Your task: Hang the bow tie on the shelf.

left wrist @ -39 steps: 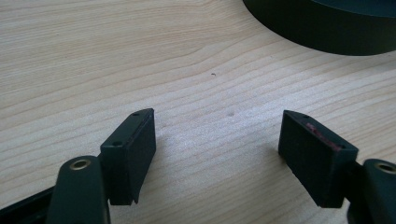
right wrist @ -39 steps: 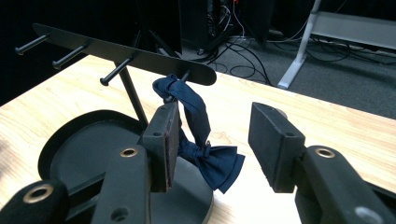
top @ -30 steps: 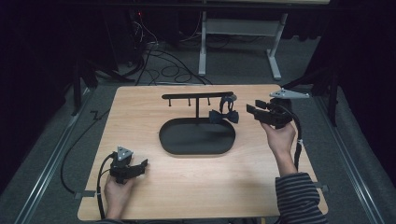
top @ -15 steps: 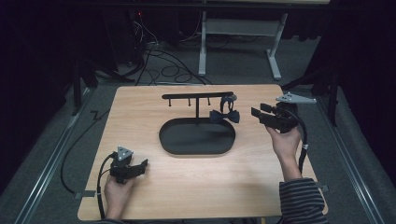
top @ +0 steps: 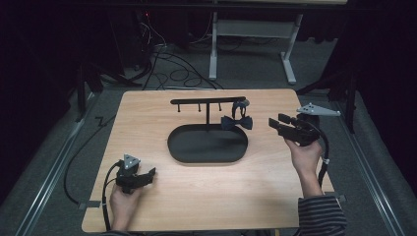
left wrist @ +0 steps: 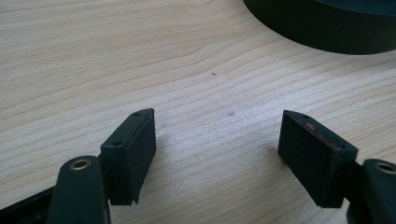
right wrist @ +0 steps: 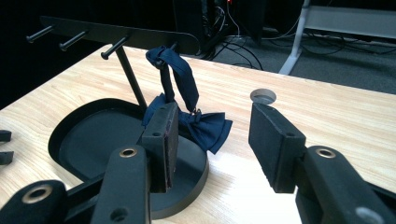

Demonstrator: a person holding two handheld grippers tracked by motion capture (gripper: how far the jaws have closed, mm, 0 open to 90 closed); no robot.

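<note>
**One bow tie on the rack, and the right hand has the short trip**

One navy bow tie (top: 236, 122) is what we're working with here. It hangs by its strap from the last peg at the right end of the black stand (top: 207, 101), and the bow itself dangles low, just above the right rim of the oval tray base (top: 206, 155). In the right gripper view we can see the strap looped over the peg and running nearly straight down, with the bow spread sideways at the bottom, so its long axis lies across, roughly along the bar.

The relation that matters for us: the tie sits just off the tips of the right gripper (top: 275, 121), toward the middle of the table, with a bit of bare wood between them. That gripper is held level, pointing at the tie, jaws spread partway with nothing in them. In its own view the bow shows just past the left jaw, not centred in the gap, so we'd guess a small sideways correction is needed before anything closes on it.

The left gripper (top: 149, 173) is well apart, parked low near the front left of the table (top: 147, 118), jaws spread wide over bare wood with the tray's edge beyond them. The right one is clearly nearer, so we'd say it's the right hand's job.
</note>
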